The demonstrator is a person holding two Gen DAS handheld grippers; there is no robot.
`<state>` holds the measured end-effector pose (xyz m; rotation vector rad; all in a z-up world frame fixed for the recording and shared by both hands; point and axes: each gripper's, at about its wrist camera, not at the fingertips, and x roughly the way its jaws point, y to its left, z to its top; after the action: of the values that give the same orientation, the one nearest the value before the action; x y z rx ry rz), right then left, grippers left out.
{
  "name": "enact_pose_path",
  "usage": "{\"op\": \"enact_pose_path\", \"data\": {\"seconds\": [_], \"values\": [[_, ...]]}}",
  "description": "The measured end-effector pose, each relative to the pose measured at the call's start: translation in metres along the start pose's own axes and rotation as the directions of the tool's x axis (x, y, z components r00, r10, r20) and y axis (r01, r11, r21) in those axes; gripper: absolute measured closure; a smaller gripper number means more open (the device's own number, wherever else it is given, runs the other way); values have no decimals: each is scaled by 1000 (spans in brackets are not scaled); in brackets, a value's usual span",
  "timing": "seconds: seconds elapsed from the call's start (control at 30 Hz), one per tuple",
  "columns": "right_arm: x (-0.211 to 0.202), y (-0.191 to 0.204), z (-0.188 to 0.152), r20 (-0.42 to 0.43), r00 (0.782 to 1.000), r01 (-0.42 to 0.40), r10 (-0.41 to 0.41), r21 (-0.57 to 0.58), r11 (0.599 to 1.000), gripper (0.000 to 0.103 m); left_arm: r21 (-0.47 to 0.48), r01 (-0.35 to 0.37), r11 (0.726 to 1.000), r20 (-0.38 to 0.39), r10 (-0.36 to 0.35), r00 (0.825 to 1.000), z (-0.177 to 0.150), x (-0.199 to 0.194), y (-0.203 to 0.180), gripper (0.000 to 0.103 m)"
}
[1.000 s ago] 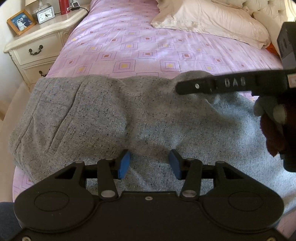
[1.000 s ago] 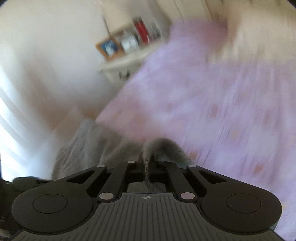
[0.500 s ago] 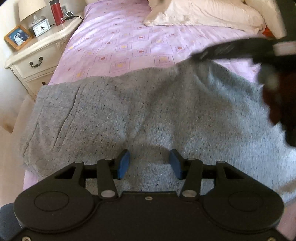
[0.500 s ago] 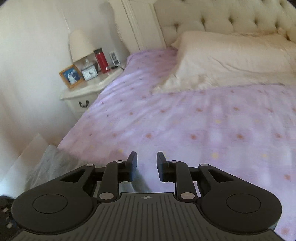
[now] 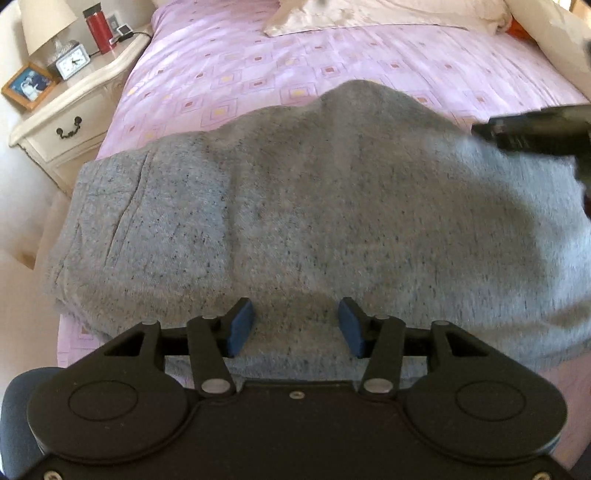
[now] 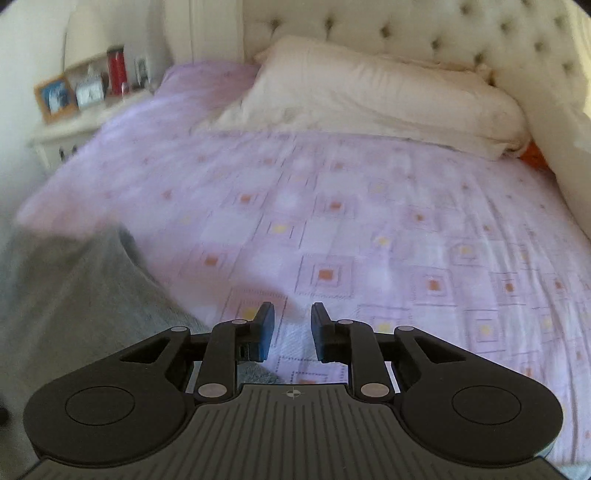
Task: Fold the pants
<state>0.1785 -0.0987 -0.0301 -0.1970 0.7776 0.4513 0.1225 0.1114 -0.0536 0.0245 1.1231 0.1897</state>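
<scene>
left gripper (image 5: 295, 325): jaws spread wide with blue pads, hovering over the near edge of the pants, nothing between them.
right gripper (image 6: 290, 330): jaws parted with a gap, gripping nothing, above the bedspread just right of the pants; its dark body also shows blurred at the right edge of the left wrist view.
pants (image 5: 314, 221): grey speckled fabric lying across the near part of the bed, folded over in a broad band from left to right, with a hump along the far edge; a pocket seam shows at the left end.
bedspread (image 6: 369, 221): lilac with small squares, covering the bed.
pillow (image 6: 369, 92): cream, at the far end against the tufted headboard (image 6: 443, 33).
nightstand (image 5: 70, 110): far left, carrying a lamp (image 5: 44, 22), clock (image 5: 73, 64), photo frame (image 5: 27, 85) and red bottle (image 5: 99, 27).
</scene>
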Motion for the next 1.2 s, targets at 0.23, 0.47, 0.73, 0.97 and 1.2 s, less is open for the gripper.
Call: {"op": "enact_pose_path", "data": {"seconds": [0.23, 0.47, 0.73, 0.97, 1.2], "values": [[-41, -14, -30, -264, 963, -70, 58, -39, 997, 81, -18, 7, 1000, 7, -7, 1000, 5, 1, 5, 45], [-69, -35, -53, -442, 896, 5, 26, 69, 998, 81, 23, -18, 1000, 15, 18, 1000, 0, 0, -4, 44], [-87, -12, -83, -568, 821, -74, 66, 7, 997, 79, 25, -27, 999, 13, 27, 1000, -4, -4, -6, 44], [-134, -64, -69, -378, 926, 66, -17, 115, 991, 79, 45, 11, 999, 16, -12, 1000, -6, -9, -11, 44], [-206, -174, -98, -183, 950, 308, -252, 442, 842, 78, 83, 100, 991, 76, -107, 991, -1, -25, -37, 44]]}}
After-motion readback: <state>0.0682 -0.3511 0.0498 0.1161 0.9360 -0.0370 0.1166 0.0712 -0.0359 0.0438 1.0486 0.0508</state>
